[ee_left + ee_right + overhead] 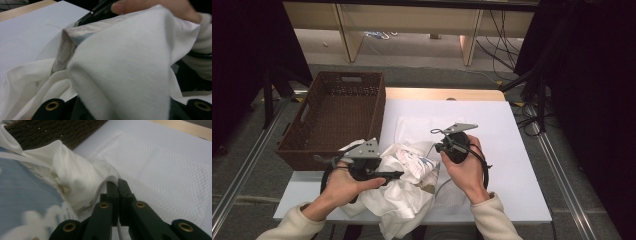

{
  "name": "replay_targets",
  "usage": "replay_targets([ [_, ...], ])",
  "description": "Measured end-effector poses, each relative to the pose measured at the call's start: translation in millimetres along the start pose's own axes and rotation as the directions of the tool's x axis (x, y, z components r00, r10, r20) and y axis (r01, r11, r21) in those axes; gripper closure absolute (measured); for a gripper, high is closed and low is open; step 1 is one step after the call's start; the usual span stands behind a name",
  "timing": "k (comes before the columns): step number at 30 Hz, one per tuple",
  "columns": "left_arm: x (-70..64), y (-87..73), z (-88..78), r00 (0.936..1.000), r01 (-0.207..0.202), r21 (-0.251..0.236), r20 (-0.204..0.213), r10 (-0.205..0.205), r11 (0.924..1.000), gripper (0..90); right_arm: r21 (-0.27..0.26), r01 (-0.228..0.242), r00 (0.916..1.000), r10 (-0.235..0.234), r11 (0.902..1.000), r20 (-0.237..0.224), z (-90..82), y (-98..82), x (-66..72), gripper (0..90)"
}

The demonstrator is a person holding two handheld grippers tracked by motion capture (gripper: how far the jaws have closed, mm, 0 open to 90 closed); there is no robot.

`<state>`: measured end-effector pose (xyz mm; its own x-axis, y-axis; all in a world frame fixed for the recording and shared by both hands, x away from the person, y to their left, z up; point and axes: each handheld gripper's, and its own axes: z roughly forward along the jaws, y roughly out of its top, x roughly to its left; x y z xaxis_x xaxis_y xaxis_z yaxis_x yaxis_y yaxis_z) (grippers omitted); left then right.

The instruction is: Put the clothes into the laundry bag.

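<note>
I find no words, numbers, brand marks or signs that I can read anywhere here. The white cloth (404, 192) bunched near me carries a pale blue print with white shapes, but it forms no letters that I can make out. The white mat (492, 150) on the table is plain, with only a woven texture. The brown basket (334, 117) at the far left bears no label. The grey plates on top of my two tools have holes but no markings that I can tell.
</note>
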<state>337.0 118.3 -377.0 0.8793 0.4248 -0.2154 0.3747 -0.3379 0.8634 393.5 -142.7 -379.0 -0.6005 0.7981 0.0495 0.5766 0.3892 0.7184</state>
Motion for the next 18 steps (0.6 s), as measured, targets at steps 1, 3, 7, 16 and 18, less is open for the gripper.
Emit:
replay_targets([
  [1,1.0,-0.7,4.4,0.9999,-0.008,0.014,-0.013,0.008,0.9999,75.1,-0.002,-0.003,1.0,0.003,1.0,0.002,-0.2,0.3,0.9,90.0],
  [3,2.0,-2.1,13.9,0.9994,-0.009,0.022,-0.033,0.009,0.9997,75.0,-0.007,0.021,0.9998,-0.021,0.9998,0.005,-0.4,0.6,2.4,90.0],
  [7,1.1,-3.0,31.3,0.9961,-0.007,0.035,-0.088,0.01,0.9993,74.8,0.003,-0.005,1.0,0.005,1.0,-0.004,-2.5,1.0,7.6,90.0],
  [16,6.8,4.5,37.7,0.9706,-0.007,0.017,-0.241,0.011,0.9998,74.8,-0.006,-0.021,0.9998,0.021,0.9998,0.002,-6.8,0.7,6.0,90.0],
  [18,7.5,2.8,45.2,0.9681,-0.029,0.045,-0.247,0.039,0.9986,74.6,-0.008,-0.029,0.9996,0.029,0.9996,0.001,-7.2,0.9,8.4,90.0],
])
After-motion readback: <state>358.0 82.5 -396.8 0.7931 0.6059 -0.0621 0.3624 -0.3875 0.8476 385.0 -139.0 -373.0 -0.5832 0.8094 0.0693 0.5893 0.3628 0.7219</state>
